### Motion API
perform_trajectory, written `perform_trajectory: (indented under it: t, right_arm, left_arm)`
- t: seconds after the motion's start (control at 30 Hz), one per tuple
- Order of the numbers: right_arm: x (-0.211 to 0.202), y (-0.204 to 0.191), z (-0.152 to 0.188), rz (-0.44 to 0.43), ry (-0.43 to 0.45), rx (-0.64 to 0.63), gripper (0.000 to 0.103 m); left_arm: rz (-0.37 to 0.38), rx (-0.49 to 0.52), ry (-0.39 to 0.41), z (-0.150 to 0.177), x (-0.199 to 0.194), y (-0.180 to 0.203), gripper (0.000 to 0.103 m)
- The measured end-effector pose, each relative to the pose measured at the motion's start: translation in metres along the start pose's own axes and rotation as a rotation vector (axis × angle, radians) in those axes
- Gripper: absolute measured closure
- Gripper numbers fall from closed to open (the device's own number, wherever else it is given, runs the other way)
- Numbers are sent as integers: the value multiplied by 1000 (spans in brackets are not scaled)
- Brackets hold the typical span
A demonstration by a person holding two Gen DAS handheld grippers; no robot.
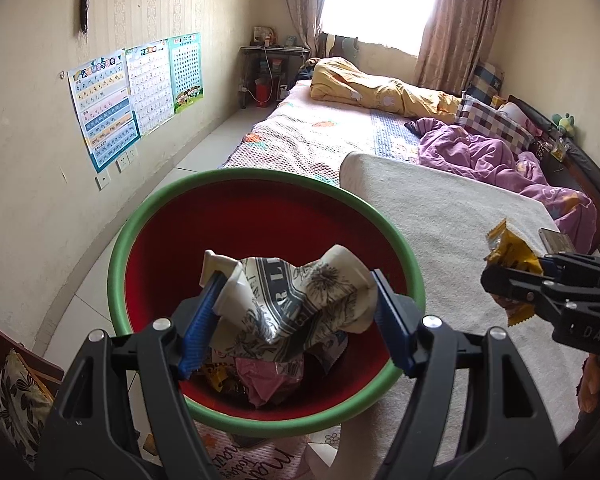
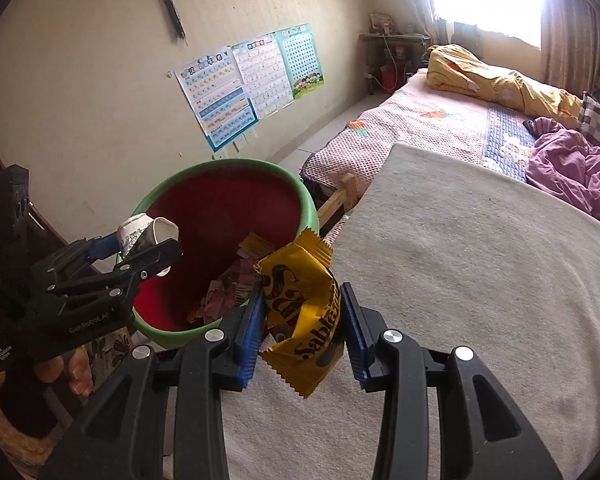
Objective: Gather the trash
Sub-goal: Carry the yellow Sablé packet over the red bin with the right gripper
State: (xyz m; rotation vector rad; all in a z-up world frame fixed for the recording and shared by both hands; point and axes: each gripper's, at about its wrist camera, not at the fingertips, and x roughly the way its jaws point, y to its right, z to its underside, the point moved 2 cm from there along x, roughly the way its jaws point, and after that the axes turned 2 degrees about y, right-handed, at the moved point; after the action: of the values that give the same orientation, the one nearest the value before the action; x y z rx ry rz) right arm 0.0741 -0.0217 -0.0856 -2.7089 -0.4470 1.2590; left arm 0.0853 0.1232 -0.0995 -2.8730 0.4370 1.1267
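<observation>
A crumpled white paper cup (image 1: 292,300) with grey floral print and partly legible block letters is clamped between the blue pads of the left gripper (image 1: 294,312), jaws about half open, above the red, green-rimmed round plastic bin (image 1: 140,224) that holds other wrappers. A shiny yellow foil snack wrapper (image 2: 304,312) printed in brown with "Sablé…" is pinched in the nearly closed right gripper (image 2: 302,320), at the edge of the cream blanket-covered bed (image 2: 480,280) beside the bin. "GenRobot.AI" is read on the left gripper's body.

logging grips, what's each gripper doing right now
left gripper: shut on crushed paper cup, over the bin.
right gripper: shut on yellow wrapper.
</observation>
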Motion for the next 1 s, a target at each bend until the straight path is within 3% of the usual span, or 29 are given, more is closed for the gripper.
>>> perform_trajectory:
  t: [1.0]
  right_arm:
    - [20,-16,-10,-38,-3,-28,66]
  left_arm:
    - [-32,-2,-14,-9,15,-23,34]
